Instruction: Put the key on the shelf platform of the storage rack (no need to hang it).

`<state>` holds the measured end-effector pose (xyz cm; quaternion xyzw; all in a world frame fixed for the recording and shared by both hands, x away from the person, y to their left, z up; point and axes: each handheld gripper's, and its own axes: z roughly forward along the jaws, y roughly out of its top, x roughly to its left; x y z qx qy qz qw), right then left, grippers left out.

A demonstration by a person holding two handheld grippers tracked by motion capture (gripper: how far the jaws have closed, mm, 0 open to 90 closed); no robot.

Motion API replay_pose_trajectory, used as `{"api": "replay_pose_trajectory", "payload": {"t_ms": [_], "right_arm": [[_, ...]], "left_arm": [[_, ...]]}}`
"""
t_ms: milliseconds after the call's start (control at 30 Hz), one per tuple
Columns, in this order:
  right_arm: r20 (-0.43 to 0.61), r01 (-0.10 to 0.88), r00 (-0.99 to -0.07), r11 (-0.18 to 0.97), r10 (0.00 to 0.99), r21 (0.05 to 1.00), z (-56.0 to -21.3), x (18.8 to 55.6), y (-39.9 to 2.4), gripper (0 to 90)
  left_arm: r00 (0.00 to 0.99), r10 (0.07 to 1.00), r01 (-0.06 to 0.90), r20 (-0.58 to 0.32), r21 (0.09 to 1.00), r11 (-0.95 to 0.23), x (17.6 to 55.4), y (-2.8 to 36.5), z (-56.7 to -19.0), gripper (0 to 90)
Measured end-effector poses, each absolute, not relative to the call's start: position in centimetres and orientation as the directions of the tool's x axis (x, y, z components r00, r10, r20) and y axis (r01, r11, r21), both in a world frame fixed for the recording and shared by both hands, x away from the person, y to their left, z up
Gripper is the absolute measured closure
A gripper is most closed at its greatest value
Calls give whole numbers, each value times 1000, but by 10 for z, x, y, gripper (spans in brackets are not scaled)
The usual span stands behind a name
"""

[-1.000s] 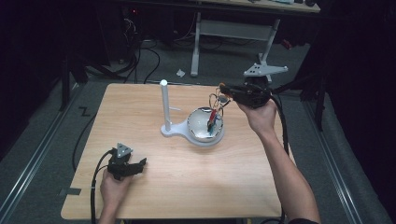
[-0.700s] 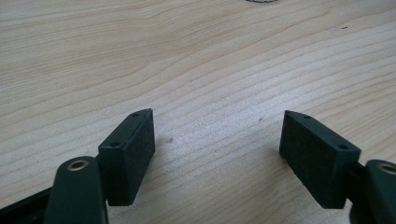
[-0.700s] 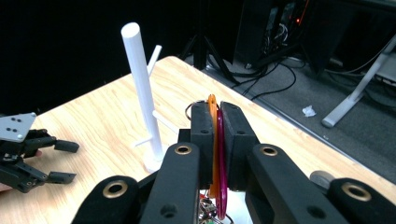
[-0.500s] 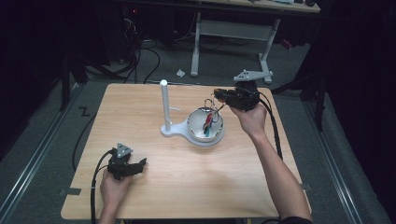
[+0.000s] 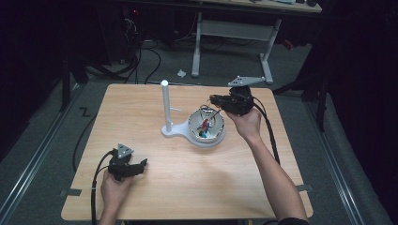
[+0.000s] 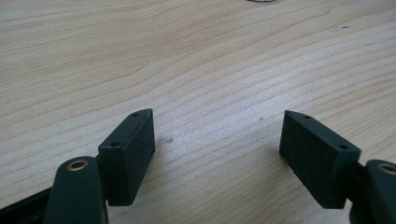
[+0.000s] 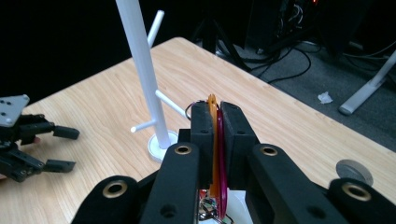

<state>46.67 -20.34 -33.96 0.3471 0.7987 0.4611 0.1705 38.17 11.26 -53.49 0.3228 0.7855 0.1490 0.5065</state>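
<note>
A white stand (image 5: 165, 105) with a tall post and short side pegs rises mid-table, joined to a white bowl (image 5: 193, 132) that holds several coloured rings. My right gripper (image 5: 215, 99) hovers over the bowl's far right rim. In the right gripper view it (image 7: 215, 109) is shut on two thin rings, an orange ring (image 7: 213, 140) and a magenta ring (image 7: 222, 186), standing upright between the jaws, with the stand's post (image 7: 144, 70) just beyond. My left gripper (image 5: 141, 165) rests at the table's near left, open, with bare wood between its jaws (image 6: 219, 140).
The wooden table (image 5: 155, 197) has free room in front and to the left. A small round disc (image 7: 354, 171) lies on the table at the right of the right gripper view. Cables and a desk frame (image 5: 234, 33) stand on the floor behind.
My right gripper has moved left and a little nearer, from beyond the bowl's right side to over its rim, still holding the rings. The left gripper has not moved.
</note>
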Motion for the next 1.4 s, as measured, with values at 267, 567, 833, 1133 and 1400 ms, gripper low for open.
{"api": "replay_pose_trajectory", "payload": {"t_ms": [267, 567, 833, 1133, 1400], "right_arm": [[61, 415, -706, 342, 705, 843, -354, 471, -201, 851], [58, 427, -706, 359, 706, 830, -366, 471, -198, 851], [42, 429, -704, 377, 709, 821, -374, 472, -197, 851], [39, 438, -699, 385, 714, 813, -382, 473, -196, 851], [63, 459, -695, 375, 716, 805, -393, 475, -197, 851]], "left_arm": [[-276, 660, 357, -699, 563, 746, 382, 113, -535, 269], [-280, 657, 355, -700, 560, 748, 382, 112, -535, 269], [-278, 658, 356, -700, 561, 747, 382, 113, -535, 269], [-278, 659, 357, -699, 562, 747, 382, 113, -535, 269], [-280, 657, 356, -700, 560, 748, 382, 113, -535, 269]]}}
